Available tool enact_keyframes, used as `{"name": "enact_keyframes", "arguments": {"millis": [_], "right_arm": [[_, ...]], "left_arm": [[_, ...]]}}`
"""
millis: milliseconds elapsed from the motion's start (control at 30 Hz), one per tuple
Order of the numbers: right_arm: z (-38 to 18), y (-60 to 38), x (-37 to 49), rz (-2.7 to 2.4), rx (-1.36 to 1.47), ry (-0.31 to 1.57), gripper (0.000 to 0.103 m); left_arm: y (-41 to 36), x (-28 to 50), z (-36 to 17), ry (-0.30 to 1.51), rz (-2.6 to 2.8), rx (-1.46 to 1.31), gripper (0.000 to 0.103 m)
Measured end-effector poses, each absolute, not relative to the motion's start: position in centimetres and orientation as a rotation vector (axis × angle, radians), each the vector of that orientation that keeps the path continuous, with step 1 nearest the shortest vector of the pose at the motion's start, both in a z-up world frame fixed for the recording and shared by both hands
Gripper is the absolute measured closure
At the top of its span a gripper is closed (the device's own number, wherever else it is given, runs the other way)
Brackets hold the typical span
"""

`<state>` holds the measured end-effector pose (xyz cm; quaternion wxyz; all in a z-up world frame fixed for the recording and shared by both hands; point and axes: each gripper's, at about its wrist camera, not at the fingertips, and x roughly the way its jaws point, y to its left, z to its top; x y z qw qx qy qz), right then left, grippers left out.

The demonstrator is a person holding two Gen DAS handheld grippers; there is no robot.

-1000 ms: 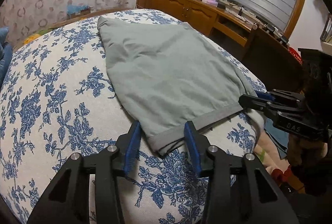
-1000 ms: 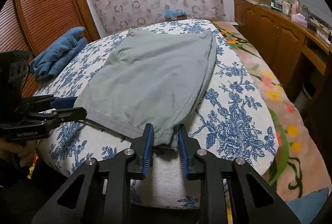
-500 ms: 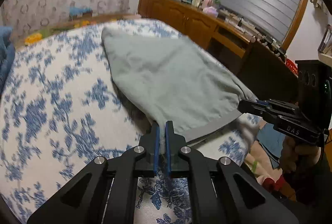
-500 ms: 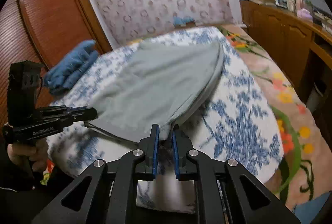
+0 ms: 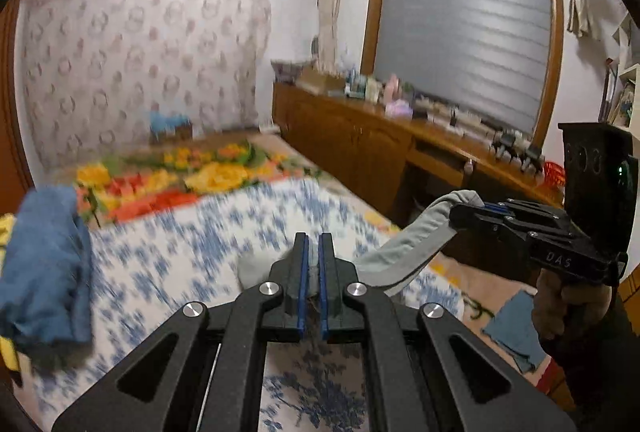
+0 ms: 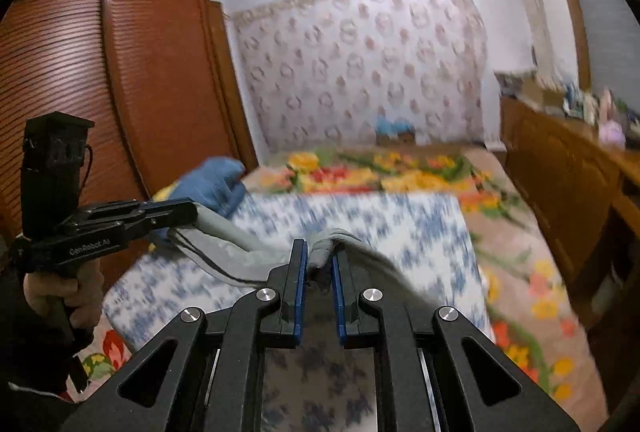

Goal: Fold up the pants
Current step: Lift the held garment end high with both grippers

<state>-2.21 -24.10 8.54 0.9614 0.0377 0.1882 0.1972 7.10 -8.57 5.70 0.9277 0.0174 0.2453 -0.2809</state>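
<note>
Up front in the left wrist view, the left gripper (image 5: 313, 250) has its blue-padded jaws pressed nearly together, with a bit of grey cloth pinched low down between them. That's the hem of the grey pants (image 5: 404, 256), and the band of it runs from there off to the right and up to the right gripper (image 5: 454, 209), which has the other end clamped in its tip. So the hem hangs in the air between the two tools, above the blue-and-white floral bedspread (image 5: 192, 248). The bed is pretty blurred here. A blue denim bundle (image 5: 48, 268) sits on the left edge of it, and a flowery orange and yellow blanket (image 5: 180, 179) lies further back. A wooden dresser (image 5: 360, 147) full of small stuff runs along the right wall under a window blind (image 5: 464, 31).

Over in the right wrist view it's the same deal mirrored. The right gripper (image 6: 320, 260) is pinching a bunched fold of the grey pants (image 6: 224, 252), jaws a little apart because of the wad of fabric between the pads. The left gripper (image 6: 188, 209) comes in from the left, gripped by a hand (image 6: 66, 292), and it's closed on the other corner of the hem. Grey cloth sags between them, off the bedspread (image 6: 360, 224). A brown louvered wardrobe (image 6: 100, 79) fills the left side.
</note>
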Motion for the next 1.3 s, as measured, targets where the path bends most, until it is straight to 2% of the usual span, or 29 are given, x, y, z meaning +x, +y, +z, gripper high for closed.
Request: {"name": "enact_keyframes", "arguments": {"millis": [100, 300, 767, 1300], "right_arm": [[11.3, -23.2, -2.7, 0.435, 0.057, 0.327, 0.091], [13.4, -21.6, -0.8, 0.482, 0.026, 0.299, 0.092], [16.2, -19.7, 14.5, 0.527, -0.057, 0.328, 0.092], [17.3, -17.6, 26.8, 0.556, -0.075, 0.348, 0.092]], "left_arm": [[-7.6, 6.6, 8.2, 0.443, -0.553, 0.046, 0.098], [-5.5, 8.4, 9.6, 0.412, -0.499, 0.036, 0.098], [-1.5, 18.2, 11.1, 0.405, -0.348, 0.045, 0.098], [-0.6, 27.3, 12.7, 0.429, -0.265, 0.074, 0.098]]}}
